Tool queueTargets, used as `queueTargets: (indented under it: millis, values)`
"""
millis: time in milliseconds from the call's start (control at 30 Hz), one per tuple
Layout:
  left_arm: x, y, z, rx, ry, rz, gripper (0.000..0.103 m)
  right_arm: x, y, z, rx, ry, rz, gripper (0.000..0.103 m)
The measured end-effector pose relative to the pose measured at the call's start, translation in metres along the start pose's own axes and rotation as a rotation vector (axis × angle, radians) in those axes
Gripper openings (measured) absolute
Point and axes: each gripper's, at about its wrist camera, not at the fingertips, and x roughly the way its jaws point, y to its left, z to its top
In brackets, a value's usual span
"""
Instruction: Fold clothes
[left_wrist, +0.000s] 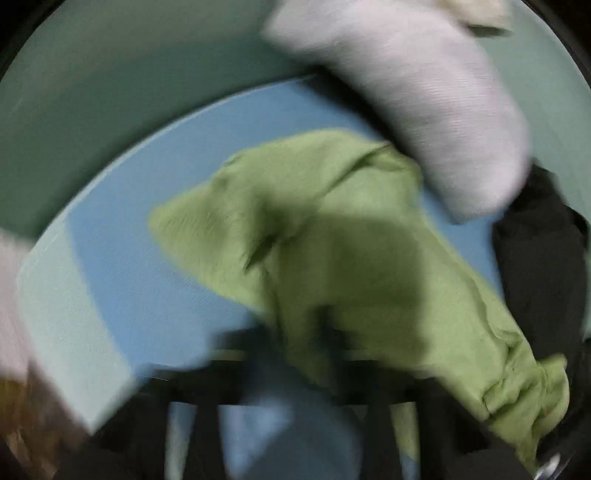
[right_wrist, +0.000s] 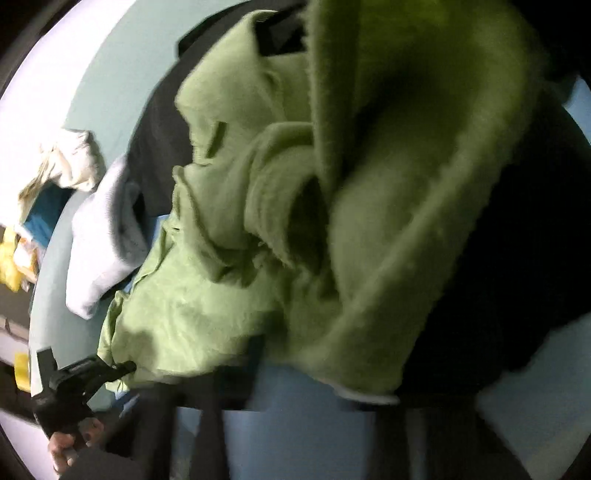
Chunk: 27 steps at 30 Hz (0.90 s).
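Observation:
A light green garment (left_wrist: 332, 221) lies crumpled on a blue mat (left_wrist: 129, 258). My left gripper (left_wrist: 299, 343) shows as dark, blurred fingers at the bottom of the left wrist view, with the cloth's edge over them. From the right wrist view the left gripper (right_wrist: 127, 367) is shut on the near edge of the green garment (right_wrist: 221, 277), with a person's hand (right_wrist: 70, 446) behind it. My right gripper (right_wrist: 310, 369) sits under a thick fold of the same cloth. One dark finger (right_wrist: 258, 347) shows and the cloth bunches between the jaws.
A pale lavender garment (left_wrist: 406, 92) (right_wrist: 99, 240) lies beyond the green one. A black garment (left_wrist: 543, 258) (right_wrist: 159, 129) lies beside and under it. A cream cloth (right_wrist: 70, 158) and yellow items (right_wrist: 11, 266) sit past the mat, on a pale green surface (left_wrist: 110, 110).

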Motion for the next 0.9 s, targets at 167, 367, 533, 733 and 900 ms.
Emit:
queueTargets:
  millis: [167, 367, 533, 733, 900]
  values:
    - [-0.088, 0.012, 0.022, 0.012, -0.051, -0.294, 0.006, -0.09, 0.017, 0.008, -0.06, -0.167, 0.16, 0.011]
    - [-0.251, 0.011, 0.024, 0.155, -0.141, -0.673, 0.006, -0.269, 0.081, -0.005, -0.317, -0.553, 0.326, 0.011]
    - [-0.295, 0.037, 0.003, 0.174, -0.119, -0.774, 0.006, -0.329, 0.099, -0.035, -0.403, -0.638, 0.402, 0.011]
    - [-0.261, 0.047, 0.018, 0.109, -0.071, -0.737, 0.006, -0.338, 0.094, -0.03, -0.441, -0.6, 0.375, 0.011]
    - [-0.21, 0.001, 0.065, 0.115, -0.102, -0.641, 0.006, -0.283, 0.101, 0.028, -0.418, -0.544, 0.313, 0.011]
